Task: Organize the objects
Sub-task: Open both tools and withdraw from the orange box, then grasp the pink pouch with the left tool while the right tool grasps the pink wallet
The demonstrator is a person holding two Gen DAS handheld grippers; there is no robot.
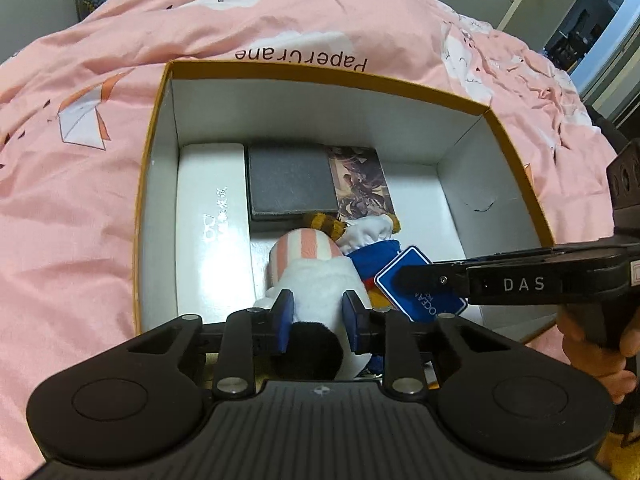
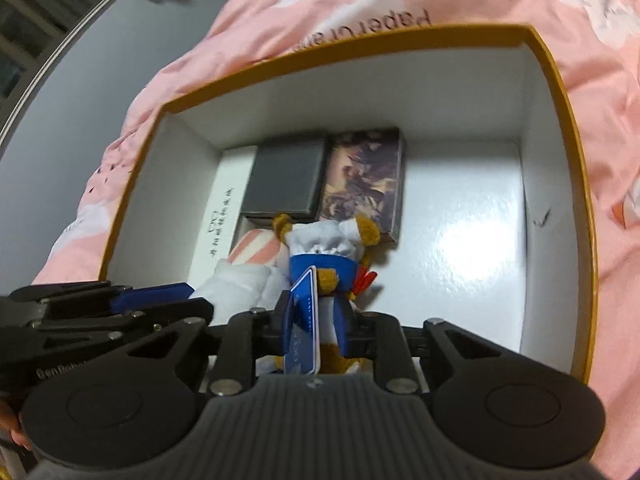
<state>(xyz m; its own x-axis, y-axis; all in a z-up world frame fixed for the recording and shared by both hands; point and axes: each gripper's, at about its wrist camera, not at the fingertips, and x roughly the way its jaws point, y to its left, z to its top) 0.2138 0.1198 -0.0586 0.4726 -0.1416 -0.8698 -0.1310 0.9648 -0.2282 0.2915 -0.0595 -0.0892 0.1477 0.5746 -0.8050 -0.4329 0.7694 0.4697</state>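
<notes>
Low in the frame, inside the orange-rimmed box (image 1: 158, 128) on the bed, the left gripper (image 1: 318, 316) is clenching the white plush (image 1: 316, 280) while the right gripper (image 2: 316, 328) is pinching the bear toy (image 2: 328, 252) through its blue tag (image 2: 304, 320), which could slip free.

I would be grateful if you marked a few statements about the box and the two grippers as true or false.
1. The left gripper is closed on a white plush toy. True.
2. The right gripper stands open and empty. False: it grips a brown plush toy dressed in blue.
3. The box rests on pink bedding. True.
4. The box holds only the toys. False: a grey case and a white case lie inside.
</notes>
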